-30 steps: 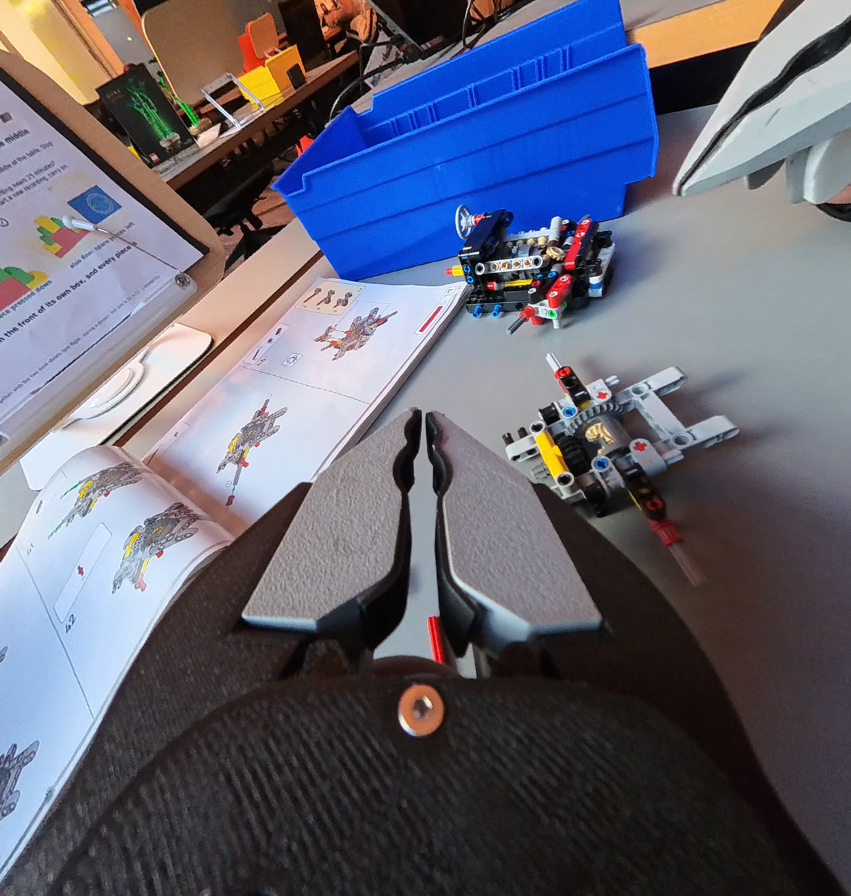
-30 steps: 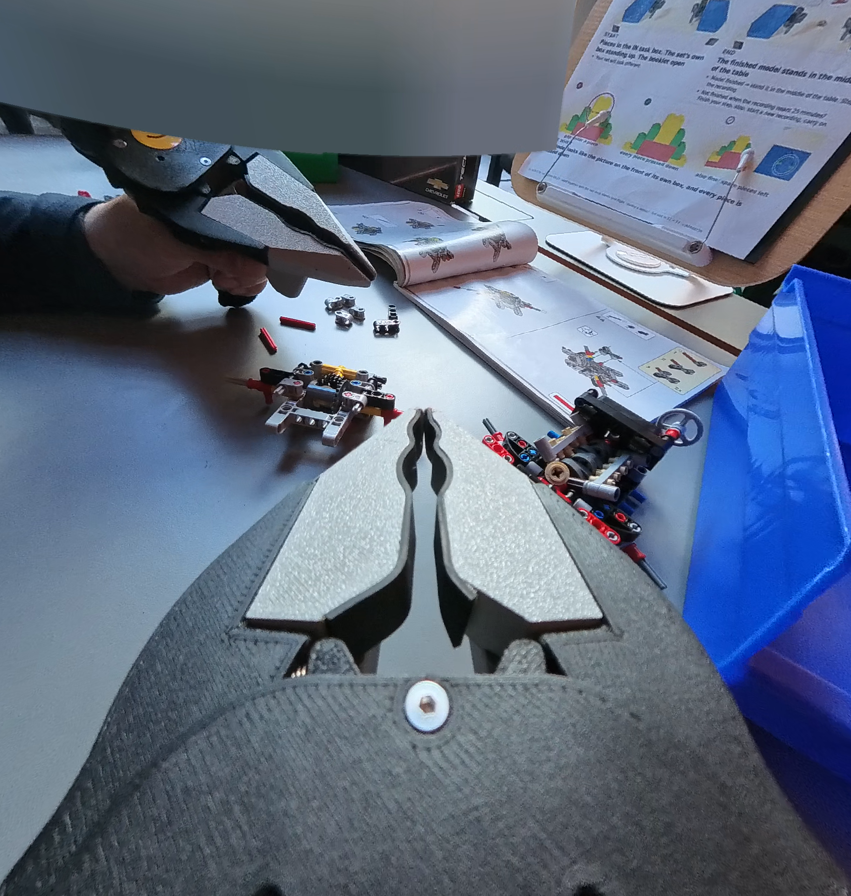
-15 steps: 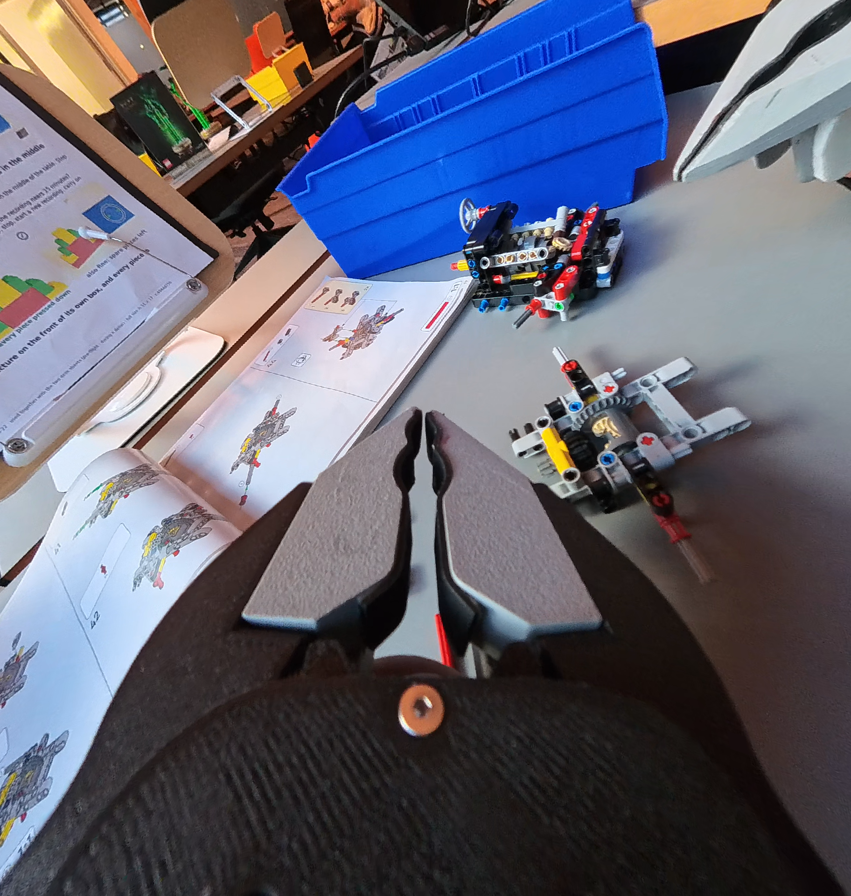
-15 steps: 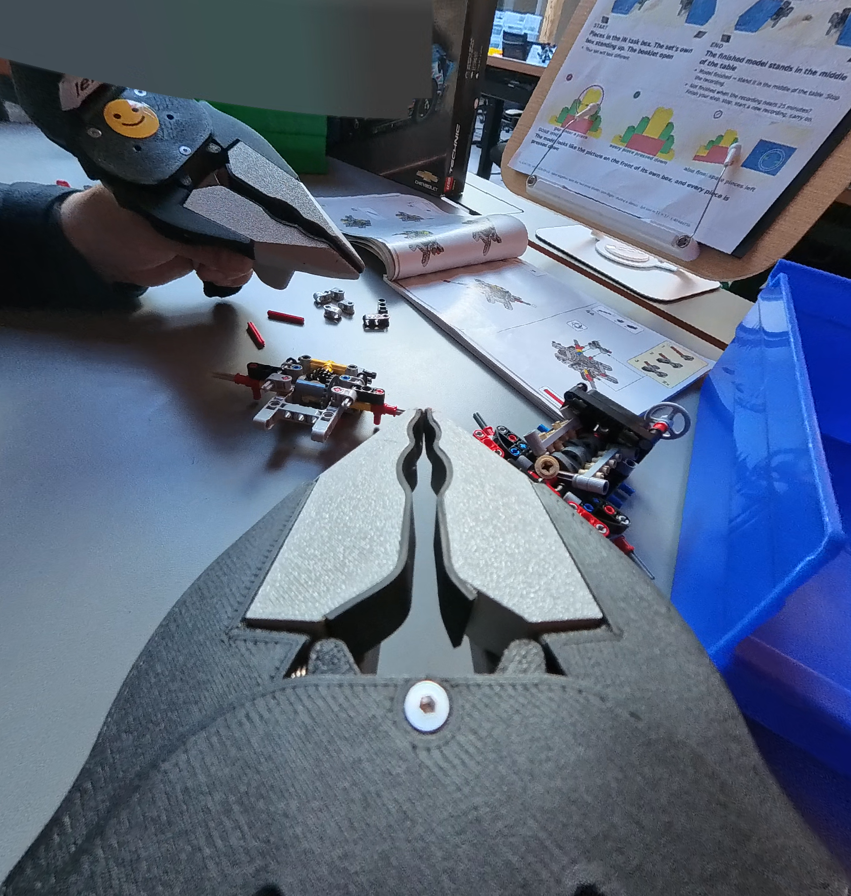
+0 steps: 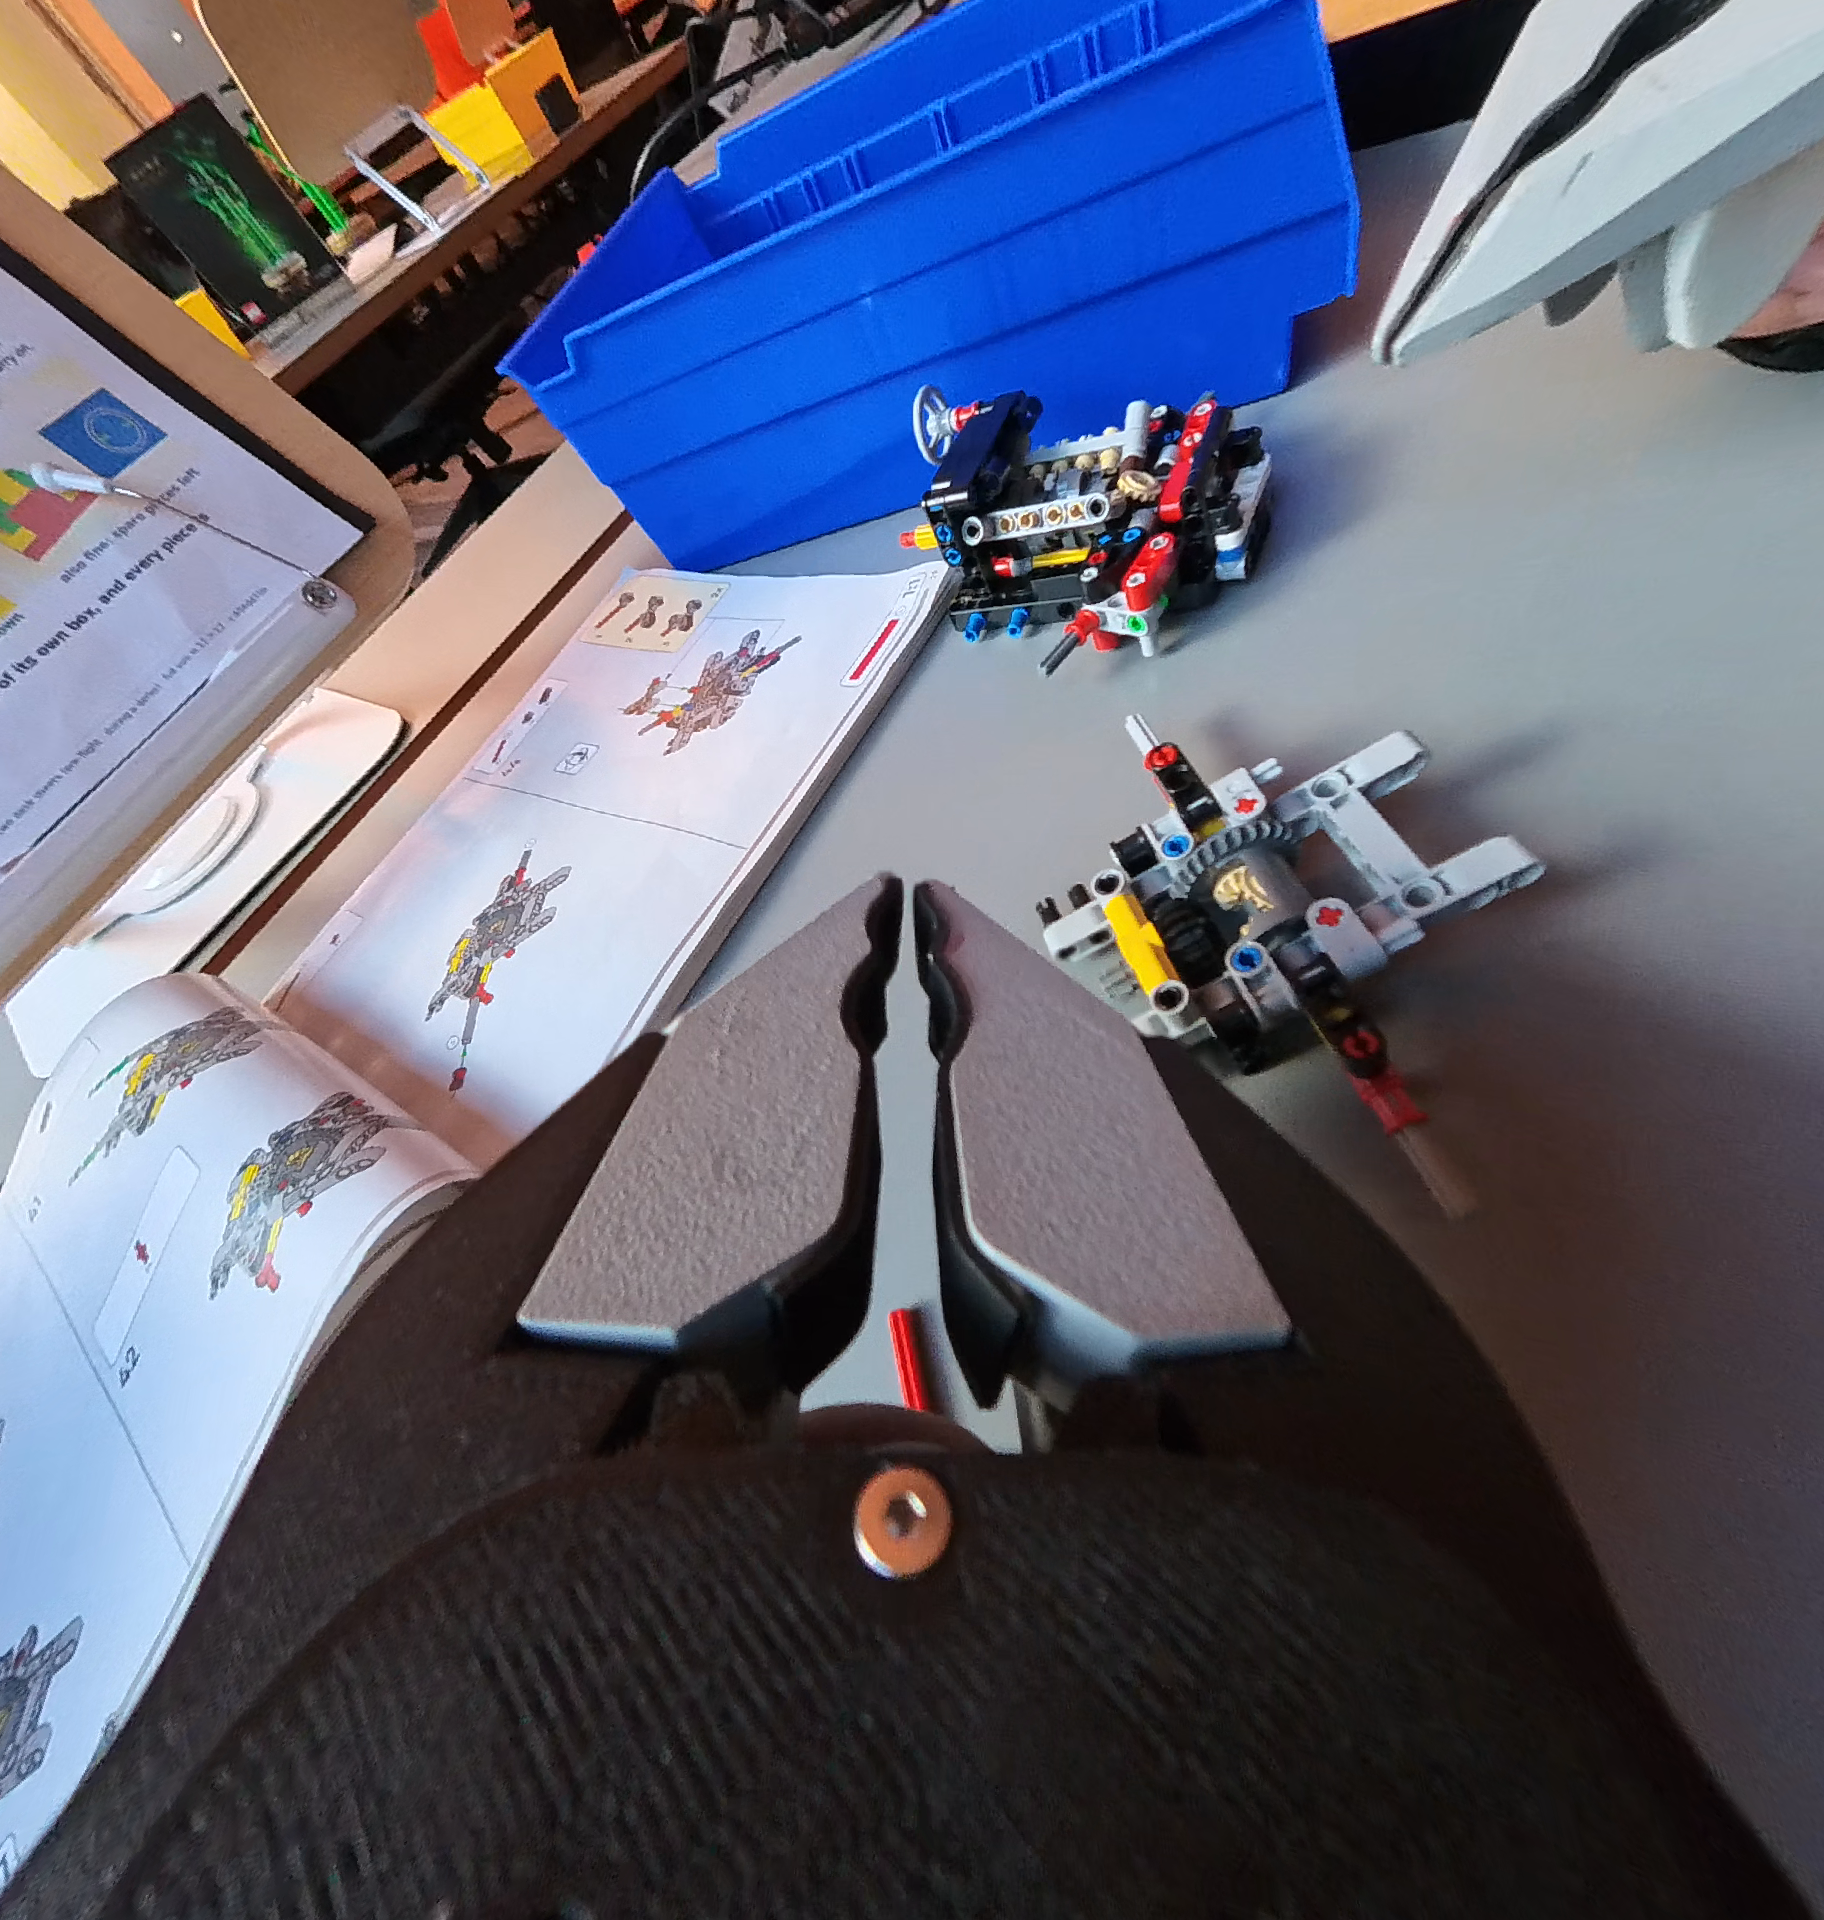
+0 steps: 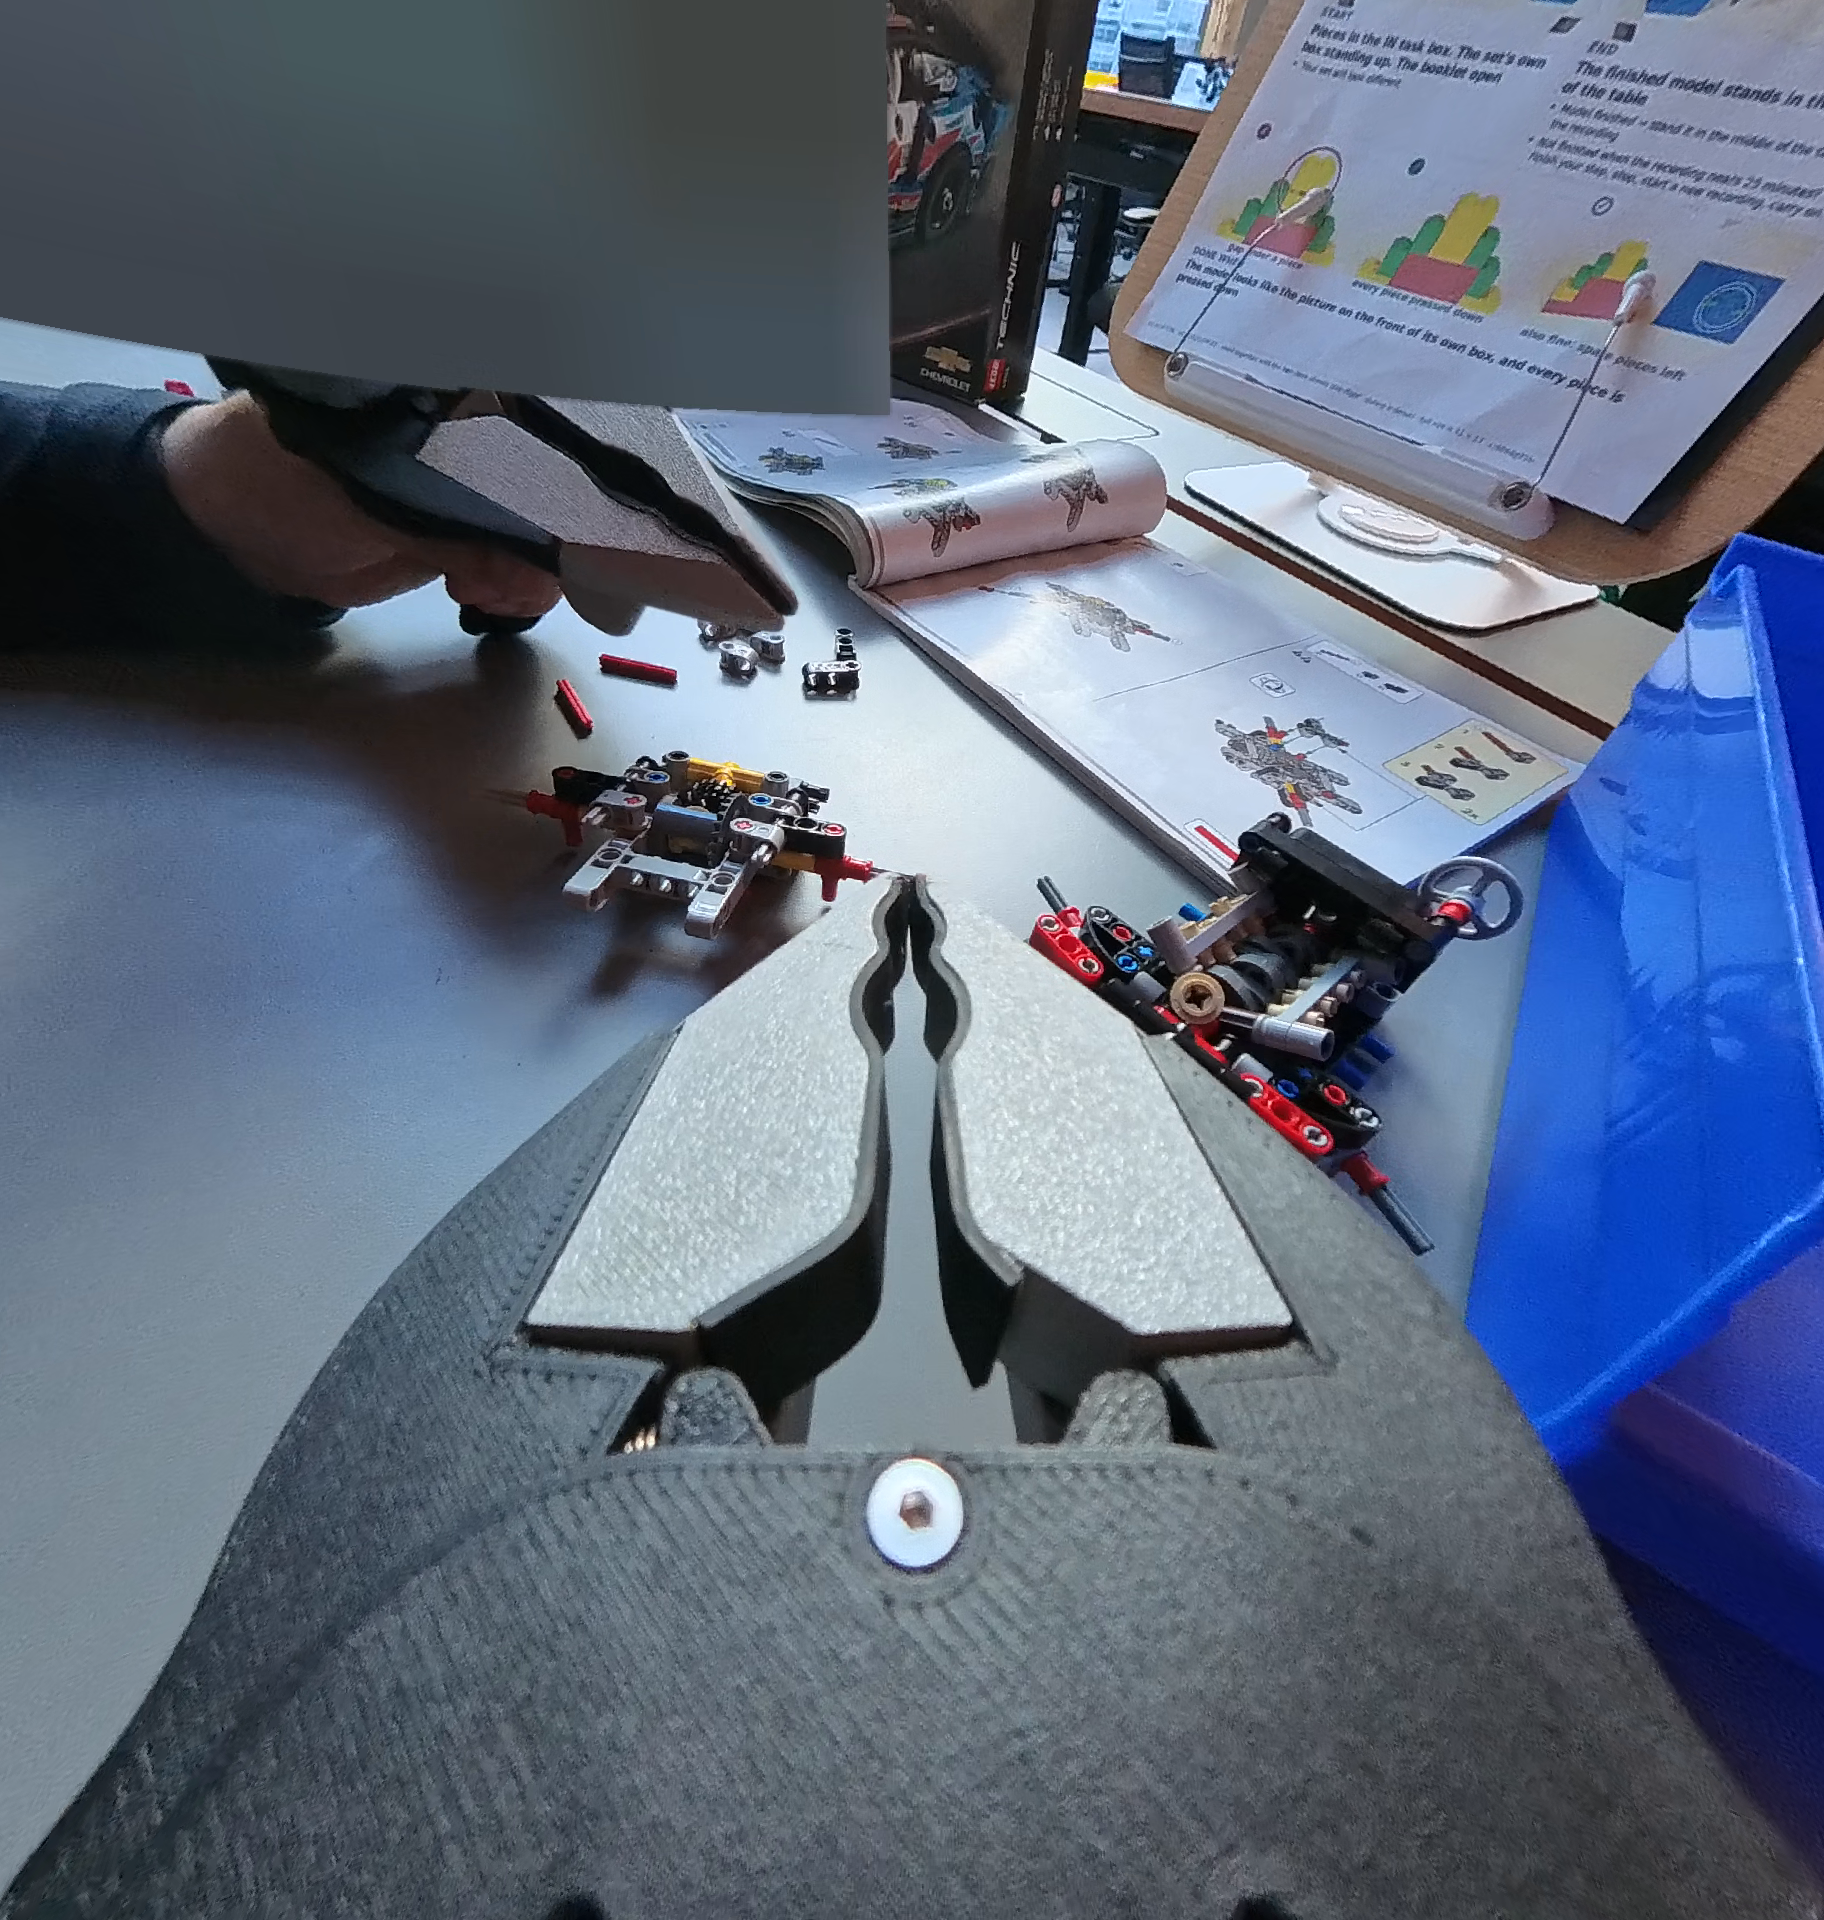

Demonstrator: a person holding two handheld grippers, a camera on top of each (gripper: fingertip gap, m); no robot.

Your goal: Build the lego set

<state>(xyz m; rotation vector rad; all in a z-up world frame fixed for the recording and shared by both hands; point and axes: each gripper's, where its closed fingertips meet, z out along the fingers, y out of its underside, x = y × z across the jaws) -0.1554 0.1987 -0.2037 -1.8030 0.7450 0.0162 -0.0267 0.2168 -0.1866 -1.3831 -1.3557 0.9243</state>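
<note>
On the grey tabletop [image 6: 212,1039], the left gripper [image 5: 908,894] has drifted toward the axle assembly [image 5: 1272,914] at 2 o'clock; both grippers' fingers pressed together, empty.

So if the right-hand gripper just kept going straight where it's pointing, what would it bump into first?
Probably the red-tipped axle end of the small grey brick assembly, just past the shut right gripper; depth is hard to judge, so it might slide past onto bare table.

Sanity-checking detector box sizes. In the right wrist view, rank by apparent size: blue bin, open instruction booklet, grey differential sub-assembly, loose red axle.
1. blue bin, though cropped and nearest the camera, so its lead is partly perspective
2. open instruction booklet
3. grey differential sub-assembly
4. loose red axle
</note>
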